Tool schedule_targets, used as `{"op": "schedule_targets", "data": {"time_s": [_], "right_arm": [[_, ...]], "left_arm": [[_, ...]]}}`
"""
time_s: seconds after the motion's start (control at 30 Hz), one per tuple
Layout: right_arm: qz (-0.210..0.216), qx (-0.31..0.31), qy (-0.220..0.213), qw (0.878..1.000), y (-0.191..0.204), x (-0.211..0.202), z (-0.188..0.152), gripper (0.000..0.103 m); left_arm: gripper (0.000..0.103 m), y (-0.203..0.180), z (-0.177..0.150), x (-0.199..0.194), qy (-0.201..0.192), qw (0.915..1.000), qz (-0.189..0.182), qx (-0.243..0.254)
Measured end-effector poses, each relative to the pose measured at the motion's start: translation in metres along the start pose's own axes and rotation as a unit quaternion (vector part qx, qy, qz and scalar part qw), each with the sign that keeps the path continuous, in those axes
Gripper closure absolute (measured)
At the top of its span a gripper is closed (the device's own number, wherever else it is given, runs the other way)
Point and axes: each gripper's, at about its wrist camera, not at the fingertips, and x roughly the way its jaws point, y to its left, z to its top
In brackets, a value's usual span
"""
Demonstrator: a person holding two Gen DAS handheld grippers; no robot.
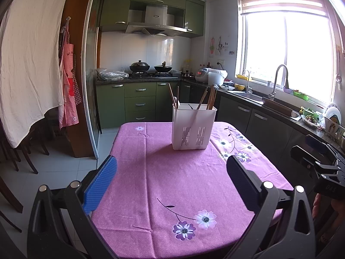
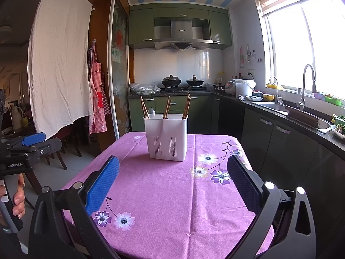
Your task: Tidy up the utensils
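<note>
We've got both the left gripper (image 1: pixel 171 179) and right gripper (image 2: pixel 173 179) spread wide, grasping nothing, white utensil holder (image 2: pixel 165 137) with chopsticks (image 2: pixel 185 106) standing well ahead of our fingertips.

left wrist: near table (image 1: pixel 151 172) edge, facing kitchen | right wrist: same, shares caddy (image 2: pixel 166 138)
</note>
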Motion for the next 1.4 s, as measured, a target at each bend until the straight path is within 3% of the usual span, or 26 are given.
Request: {"op": "schedule_targets", "data": {"time_s": [1.4], "right_arm": [[0.005,0.000,0.008,1.000,0.0004,0.0046,-0.0062,0.004]], "left_arm": [[0.006,-0.0014,-0.0014,0.0020,0.006,1.0000,0.002,0.000]]}}
